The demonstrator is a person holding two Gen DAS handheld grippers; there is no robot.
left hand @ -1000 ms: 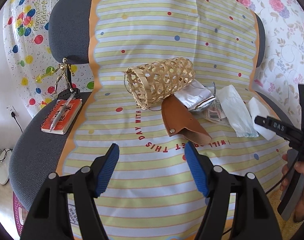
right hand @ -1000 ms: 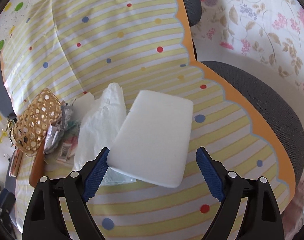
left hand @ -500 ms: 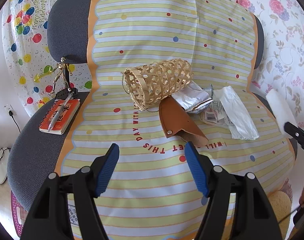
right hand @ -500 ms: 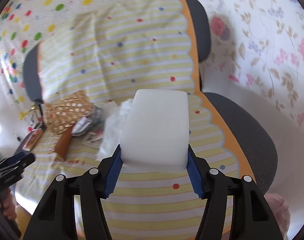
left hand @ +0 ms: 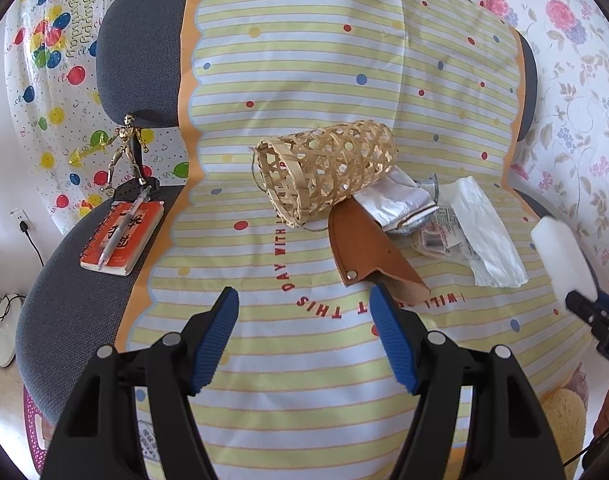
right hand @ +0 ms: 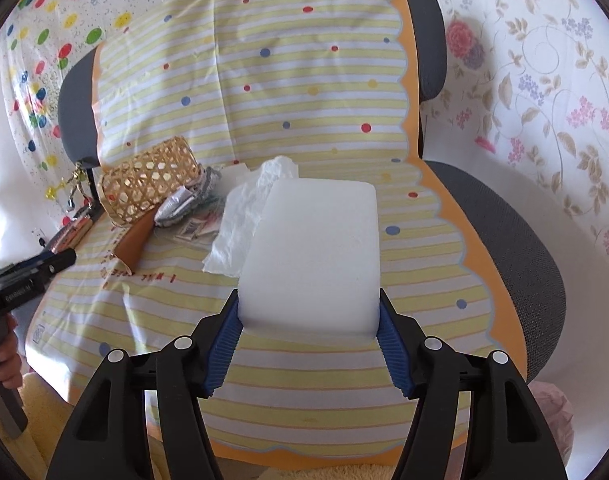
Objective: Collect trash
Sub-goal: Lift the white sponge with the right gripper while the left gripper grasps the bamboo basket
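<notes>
White foam block (right hand: 318, 256) sits clamped between the right tool's (right hand: 308, 332) slightly easing, opening pads.

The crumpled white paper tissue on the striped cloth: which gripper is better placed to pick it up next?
Probably the left gripper: it is open and empty, facing the crumpled white paper tissue. The right gripper already holds the white foam block between its blue pads; its jaws are opening slightly.

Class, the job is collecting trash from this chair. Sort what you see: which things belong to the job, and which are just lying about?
Job: foam block in the right tongs, tissue, foil wrapper, label scraps.

Lying about: basket, leather sheath, notebook, pen, figurine.
</notes>
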